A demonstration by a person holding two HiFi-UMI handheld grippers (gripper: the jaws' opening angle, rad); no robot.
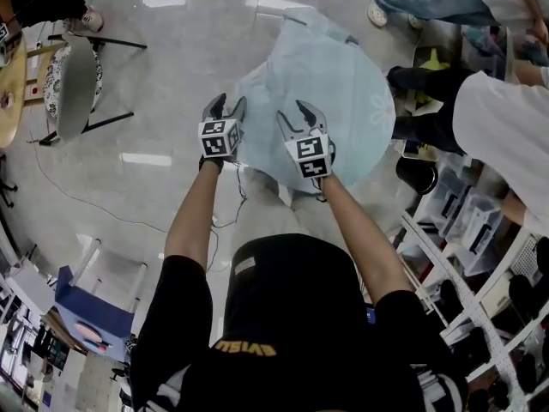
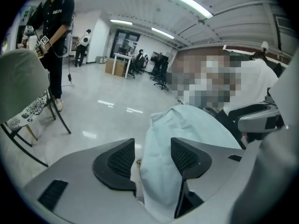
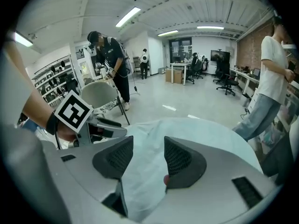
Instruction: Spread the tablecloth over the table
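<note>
Pale blue tablecloth (image 1: 330,93) draped over a round top; left gripper (image 1: 227,106) and right gripper (image 1: 295,115) held at its near edge.

The two grippers are held side by side over the near edge of the tablecloth, the left one at the rim and the right one just inside it. In each gripper view the jaws are seen spread apart, with a fold of the cloth lying in the gap and not pressed by the pads. The round top is hidden beneath the tablecloth. Most of the cloth is laid flat, and a bunched fold is noted at its far edge. A grey-backed chair (image 1: 75,84) is set well apart to the left of the tablecloth. A person in a white shirt (image 1: 502,123) is stationed near its right edge.
</note>
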